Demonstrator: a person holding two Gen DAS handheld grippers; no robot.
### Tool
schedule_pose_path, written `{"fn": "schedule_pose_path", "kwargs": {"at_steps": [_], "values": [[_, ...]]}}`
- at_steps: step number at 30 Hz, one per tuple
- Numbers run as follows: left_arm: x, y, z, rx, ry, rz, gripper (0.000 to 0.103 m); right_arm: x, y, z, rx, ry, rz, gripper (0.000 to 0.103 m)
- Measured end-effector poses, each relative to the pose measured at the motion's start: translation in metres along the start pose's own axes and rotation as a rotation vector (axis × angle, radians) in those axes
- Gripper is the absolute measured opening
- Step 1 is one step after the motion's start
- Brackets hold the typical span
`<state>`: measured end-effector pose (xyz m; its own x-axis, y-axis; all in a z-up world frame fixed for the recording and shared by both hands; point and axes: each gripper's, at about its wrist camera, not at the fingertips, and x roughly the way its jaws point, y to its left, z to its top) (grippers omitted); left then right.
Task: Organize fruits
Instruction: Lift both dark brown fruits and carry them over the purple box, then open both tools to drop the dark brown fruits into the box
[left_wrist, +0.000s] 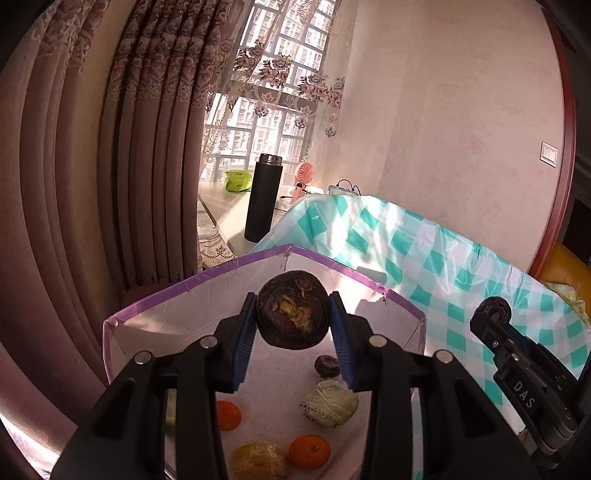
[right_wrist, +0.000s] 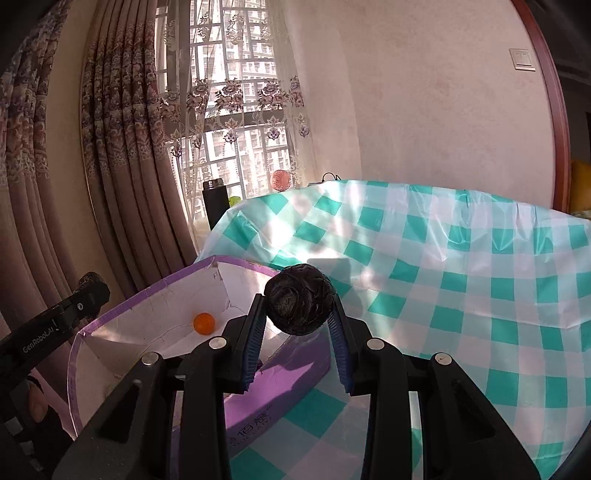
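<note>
My left gripper (left_wrist: 293, 325) is shut on a dark wrinkled fruit (left_wrist: 292, 310) with a yellowish broken patch, held above the open purple-edged box (left_wrist: 155, 295). In the box lie a small dark fruit (left_wrist: 327, 366), a green fruit in foam netting (left_wrist: 330, 403), two oranges (left_wrist: 309, 451), and a yellow-green fruit (left_wrist: 258, 461). My right gripper (right_wrist: 298, 317) is shut on another dark wrinkled fruit (right_wrist: 299, 302), held above the box's right wall (right_wrist: 288, 373). One orange (right_wrist: 204, 323) shows inside the box. The right gripper also shows in the left wrist view (left_wrist: 493, 314).
A teal and white checked tablecloth (right_wrist: 461, 295) covers the table to the right. A black flask (left_wrist: 263, 199), a pink fan (left_wrist: 304, 179) and a green bag (left_wrist: 238, 181) stand on the windowsill behind. Heavy curtains (left_wrist: 110, 147) hang to the left.
</note>
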<state>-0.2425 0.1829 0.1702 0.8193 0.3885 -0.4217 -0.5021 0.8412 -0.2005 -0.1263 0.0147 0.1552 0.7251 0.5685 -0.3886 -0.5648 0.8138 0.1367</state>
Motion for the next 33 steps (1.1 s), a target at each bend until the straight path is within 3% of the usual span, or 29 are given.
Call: {"fn": "schedule_pose_path", "kwargs": {"at_steps": [6, 11, 24, 33], "values": [[0.012, 0.025, -0.003, -0.027, 0.038, 0.041, 0.039, 0.014, 0.034, 0.005, -0.059, 0.015, 0.043, 0.034], [0.025, 0.044, -0.006, -0.031, 0.085, 0.081, 0.039, 0.034, 0.058, 0.007, -0.103, 0.078, 0.052, 0.034], [0.056, 0.08, -0.013, 0.035, 0.258, 0.2, 0.039, 0.096, 0.121, -0.021, -0.373, 0.428, -0.033, 0.034], [0.073, 0.087, -0.026, 0.096, 0.343, 0.235, 0.039, 0.109, 0.131, -0.039, -0.449, 0.472, -0.069, 0.034]]}}
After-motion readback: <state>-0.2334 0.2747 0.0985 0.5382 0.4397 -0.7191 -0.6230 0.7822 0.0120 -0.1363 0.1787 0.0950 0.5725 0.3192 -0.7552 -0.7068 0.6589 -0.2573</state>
